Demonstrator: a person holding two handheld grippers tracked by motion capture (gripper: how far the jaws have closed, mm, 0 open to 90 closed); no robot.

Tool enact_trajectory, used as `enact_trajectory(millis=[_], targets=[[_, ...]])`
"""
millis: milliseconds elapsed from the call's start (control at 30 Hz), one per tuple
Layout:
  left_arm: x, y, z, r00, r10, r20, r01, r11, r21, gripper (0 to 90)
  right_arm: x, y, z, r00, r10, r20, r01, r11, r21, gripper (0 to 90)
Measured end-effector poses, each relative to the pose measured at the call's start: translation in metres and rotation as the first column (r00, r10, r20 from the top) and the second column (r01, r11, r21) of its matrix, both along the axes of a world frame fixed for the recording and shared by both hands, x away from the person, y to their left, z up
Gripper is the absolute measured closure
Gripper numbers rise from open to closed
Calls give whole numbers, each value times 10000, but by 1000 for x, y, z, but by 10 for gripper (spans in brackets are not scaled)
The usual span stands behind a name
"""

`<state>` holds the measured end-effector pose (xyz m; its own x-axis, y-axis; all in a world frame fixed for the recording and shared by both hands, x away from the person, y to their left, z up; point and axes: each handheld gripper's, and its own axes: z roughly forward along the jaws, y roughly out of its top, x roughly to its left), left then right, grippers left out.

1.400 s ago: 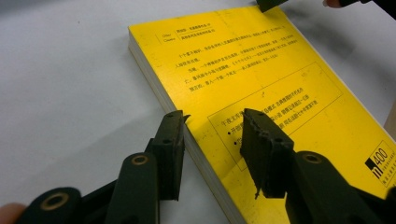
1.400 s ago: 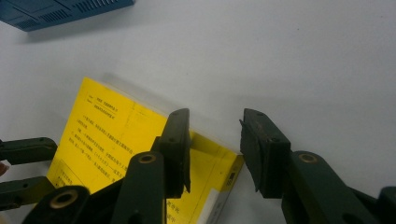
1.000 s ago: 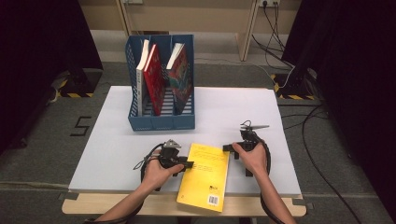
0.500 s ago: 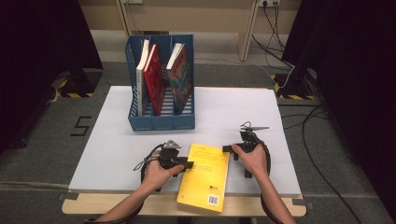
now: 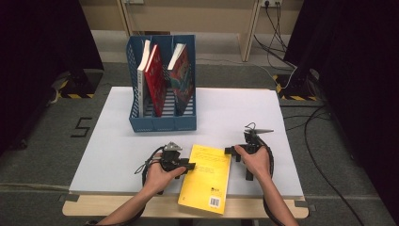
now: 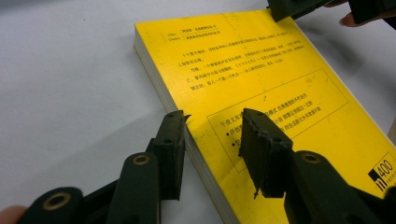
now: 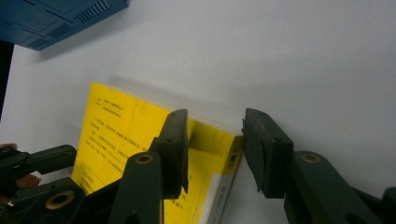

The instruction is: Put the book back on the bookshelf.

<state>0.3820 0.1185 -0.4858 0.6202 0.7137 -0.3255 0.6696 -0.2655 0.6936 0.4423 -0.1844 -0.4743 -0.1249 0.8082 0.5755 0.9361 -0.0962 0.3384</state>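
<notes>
The yellow book (image 5: 207,178) is laid flat at the table's (image 5: 113,146) near edge — straddled at its left edge by the left gripper (image 6: 212,135), at its far right corner by the right gripper (image 7: 215,140), both parted, unclamped. Farther back, a blue file rack (image 5: 162,123) is stood.

White table top (image 5: 113,141) on light wooden frame. Blue three-slot file rack (image 5: 162,121) at back left. Yellow paperback (image 5: 207,176) flat near front edge, back cover up, lower end overhanging edge.
</notes>
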Motion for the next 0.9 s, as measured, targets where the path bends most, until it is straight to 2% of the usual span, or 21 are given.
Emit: enact_trajectory(millis=[133, 500, 700, 767, 900], targets=[[0, 0, 0, 10000, 10, -71, -10, 10000, -65, 587, -1, 0, 0, 10000, 45, -7, -45, 10000, -70, 616], [0, 0, 0, 9999, 85, -88, -86, 9999, -58, 582, -4, 0, 0, 9994, -277, -219, 279, 9996, 68, 627], [0, 0, 0, 9999, 51, -93, -51, 10000, -53, 583, -4, -1, -1, 9996, -255, -131, 256, 9997, 67, 631], [-1, 1, 2, 9997, -74, -246, 75, 10000, 41, 578, -3, 0, 0, 9997, -205, -153, 205, 9998, -2, 628], [-5, 4, 2, 9981, -260, -560, 257, 9997, -59, 564, -3, 0, -1, 9998, -155, -133, 155, 9999, -1, 616]])
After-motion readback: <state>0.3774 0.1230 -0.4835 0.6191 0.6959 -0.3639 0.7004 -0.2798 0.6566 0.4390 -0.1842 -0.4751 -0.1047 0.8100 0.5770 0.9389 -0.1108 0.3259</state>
